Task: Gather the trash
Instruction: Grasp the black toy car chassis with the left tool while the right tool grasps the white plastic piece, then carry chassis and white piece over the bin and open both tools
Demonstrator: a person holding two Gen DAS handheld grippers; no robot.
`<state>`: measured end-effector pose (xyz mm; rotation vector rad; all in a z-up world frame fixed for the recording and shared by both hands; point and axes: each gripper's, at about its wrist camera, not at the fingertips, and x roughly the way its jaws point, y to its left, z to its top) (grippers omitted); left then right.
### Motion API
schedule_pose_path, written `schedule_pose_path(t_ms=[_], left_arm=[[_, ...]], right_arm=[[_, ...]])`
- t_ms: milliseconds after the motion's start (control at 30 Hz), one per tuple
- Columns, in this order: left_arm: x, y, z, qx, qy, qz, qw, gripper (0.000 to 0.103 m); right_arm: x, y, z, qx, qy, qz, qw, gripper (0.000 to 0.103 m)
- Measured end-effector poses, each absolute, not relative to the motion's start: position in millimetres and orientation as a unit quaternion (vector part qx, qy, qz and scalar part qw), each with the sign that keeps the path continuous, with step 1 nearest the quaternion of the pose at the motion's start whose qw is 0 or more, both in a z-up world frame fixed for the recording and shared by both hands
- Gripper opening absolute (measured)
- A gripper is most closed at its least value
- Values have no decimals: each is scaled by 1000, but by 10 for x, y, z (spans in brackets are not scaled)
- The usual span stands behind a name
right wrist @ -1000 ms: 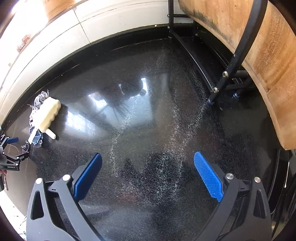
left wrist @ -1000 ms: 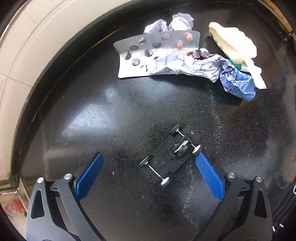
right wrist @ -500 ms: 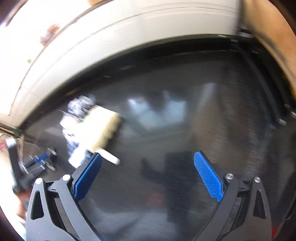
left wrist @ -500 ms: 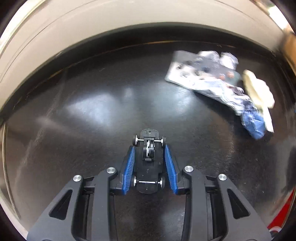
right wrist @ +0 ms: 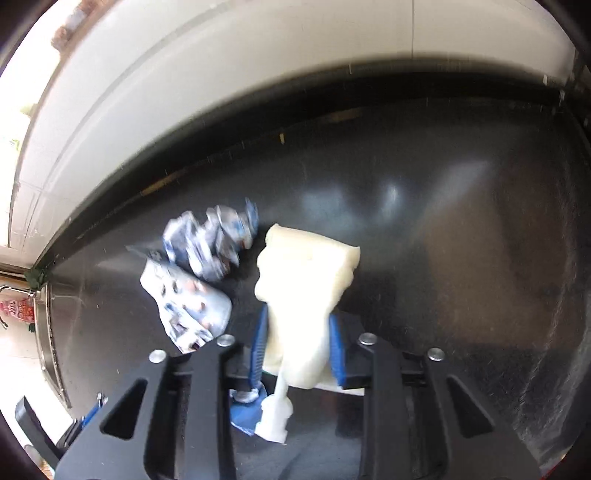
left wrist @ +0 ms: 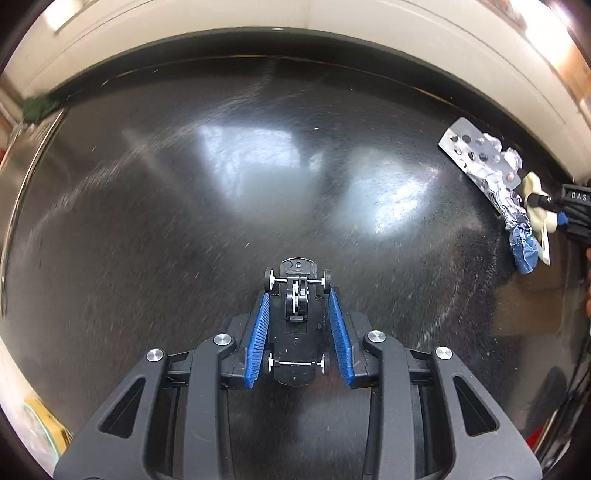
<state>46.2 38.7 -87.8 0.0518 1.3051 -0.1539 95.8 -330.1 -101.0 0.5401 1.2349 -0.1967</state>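
left gripper (left wrist: 298, 325) is clamped on a small black toy car chassis (left wrist: 296, 321), blue pads (left wrist: 258, 341) pressing both long sides. chassis is belly-up, axles + white wheels showing, a gear in the middle, nose pointing away from the cam and poking past the fingertips. it sits above a glossy black countertop (left wrist: 184, 221) w/ window glare on it; cannot tell if it's lifted or touching. white tiled wall (left wrist: 258, 22) runs along the back edge

far right in the left wrist view, near the counter's back edge, the trash pile: a silver blister pack (left wrist: 469, 144) w/ a couple pills in it, a crumpled silver/blue wrapper (left wrist: 515, 218) just beside and partly over it, and a cream popsicle-shaped thing (left wrist: 535, 199) touching the wrapper. the right gripper's (left wrist: 561, 210) black tip is on that cream piece there

right wrist view: right gripper (right wrist: 297, 343) squeezed narrow on the cream popsicle-shaped thing (right wrist: 306, 280), pads on both sides of its lower half, pale stick (right wrist: 275, 417) hanging down toward the cam. view is blurry. blister pack (right wrist: 188, 306) lies just left of it, crumpled wrapper (right wrist: 214, 240) behind that, closer to the wall, a blue bit of it under the gripper. metal sink rim (right wrist: 48, 332) at the far left edge
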Motion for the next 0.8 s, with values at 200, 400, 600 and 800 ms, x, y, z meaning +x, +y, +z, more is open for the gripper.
schedule_pose_path(t_ms=[200, 400, 600, 800], left_arm=[[251, 531, -602, 10, 595, -59, 802, 32], [244, 807, -302, -11, 585, -31, 810, 32], [135, 1205, -268, -37, 581, 16, 813, 32], [-302, 1871, -302, -90, 579, 91, 805, 32]], right_arm=[[1280, -3046, -567, 187, 544, -74, 814, 25], [1563, -2395, -291, 151, 533, -17, 832, 25], [1672, -966, -141, 66, 538, 106, 834, 25], [1401, 525, -219, -44, 542, 219, 810, 25]])
